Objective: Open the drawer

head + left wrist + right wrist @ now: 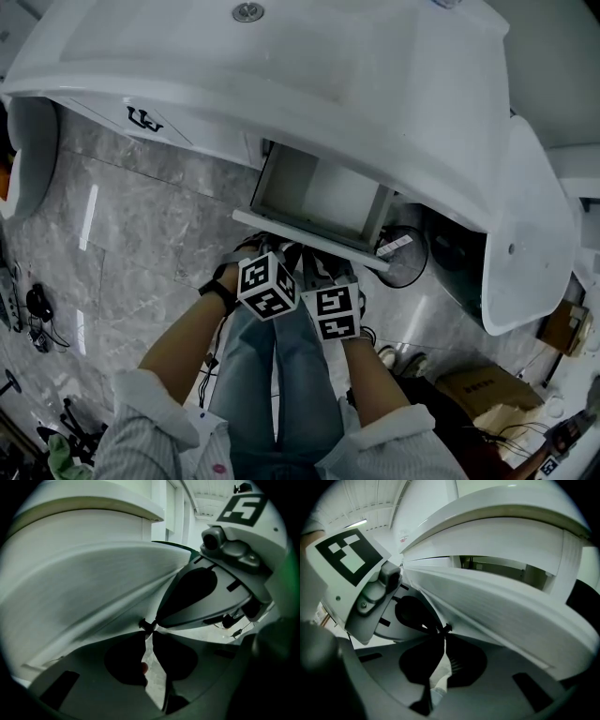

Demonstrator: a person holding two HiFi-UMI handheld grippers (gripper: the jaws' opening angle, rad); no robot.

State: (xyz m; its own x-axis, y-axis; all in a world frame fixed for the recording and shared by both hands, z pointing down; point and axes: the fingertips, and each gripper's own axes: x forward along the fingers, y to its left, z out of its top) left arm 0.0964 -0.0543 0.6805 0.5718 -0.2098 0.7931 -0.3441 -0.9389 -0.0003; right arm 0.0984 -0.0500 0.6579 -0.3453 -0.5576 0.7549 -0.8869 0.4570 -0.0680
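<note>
The white drawer [319, 192] of the vanity stands pulled out, and its inside looks empty. Its front panel [309, 241] faces me, just above both grippers. My left gripper [261, 253] and right gripper [328, 274] sit side by side right under that front edge, their marker cubes almost touching. In the left gripper view the jaws meet at the tips [150, 625] with the drawer front [79, 588] curving close on the left. The right gripper view shows the jaws [443, 630] closed tip to tip, the drawer front [501, 611] close on the right. Nothing shows between either pair.
The white basin top [281, 66] with a drain [247, 12] overhangs the drawer. A round dark fan-like object [405, 255] and a white fixture [534, 234] stand at the right, with a cardboard box [487, 389] beyond. Grey marble floor [141, 225] lies left; my jeans [281, 375] are below.
</note>
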